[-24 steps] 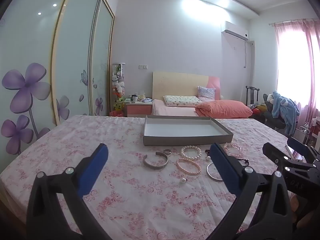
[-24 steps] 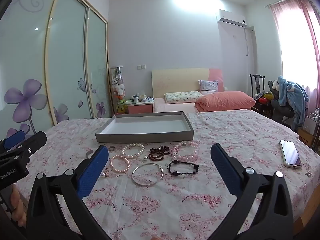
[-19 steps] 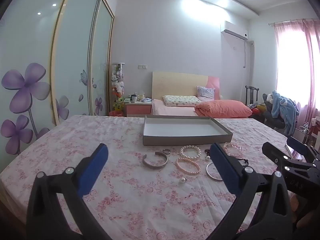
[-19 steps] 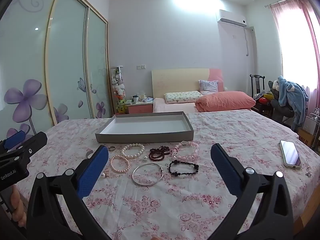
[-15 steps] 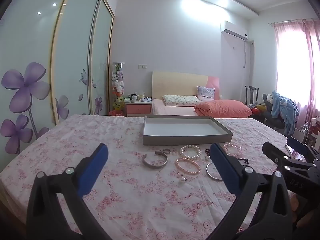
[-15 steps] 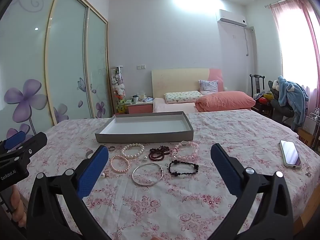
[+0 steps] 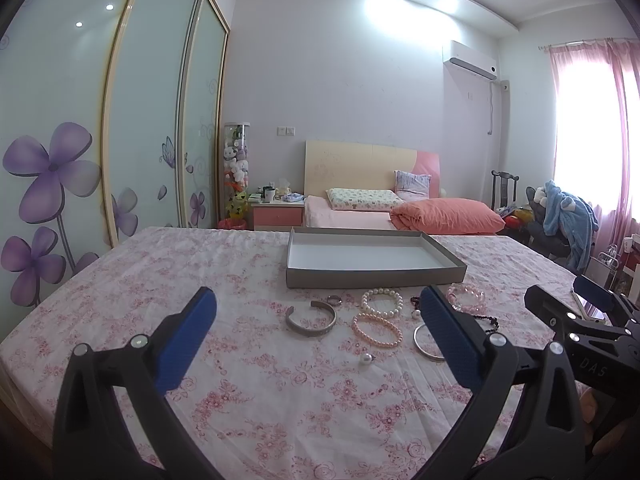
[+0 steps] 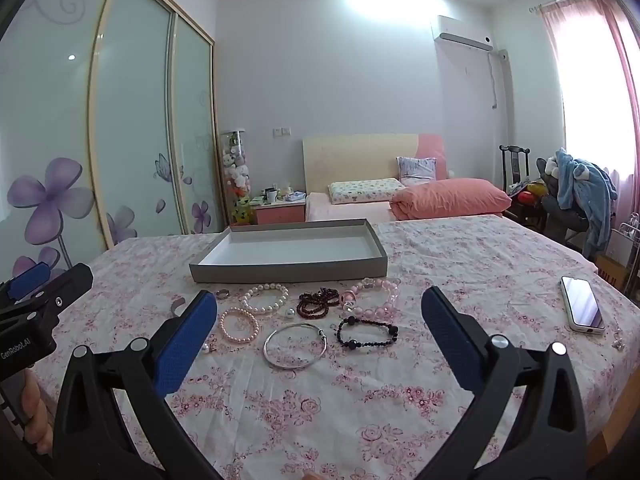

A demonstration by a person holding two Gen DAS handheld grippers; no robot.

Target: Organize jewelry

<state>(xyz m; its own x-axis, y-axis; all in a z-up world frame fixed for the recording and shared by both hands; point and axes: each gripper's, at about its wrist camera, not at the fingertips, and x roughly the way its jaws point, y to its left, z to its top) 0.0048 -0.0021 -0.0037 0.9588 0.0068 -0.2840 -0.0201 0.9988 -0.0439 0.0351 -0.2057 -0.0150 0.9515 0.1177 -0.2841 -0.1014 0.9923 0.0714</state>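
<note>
Hovering wide open and empty, both the left gripper (image 7: 316,332) and right gripper (image 8: 320,332) face jewelry; the stiff, slippery silver bangle (image 8: 295,345), frame centre, likely wants a rim pinch.

"GenRobot.AI" on the left gripper (image 8: 48,286); "DAS" on the right gripper (image 7: 568,300).

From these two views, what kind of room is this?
Most likely a home bedroom: a bed with pillows by the far wall, a sliding wardrobe with flower patterns, and a pink bedside cabinet.
</note>
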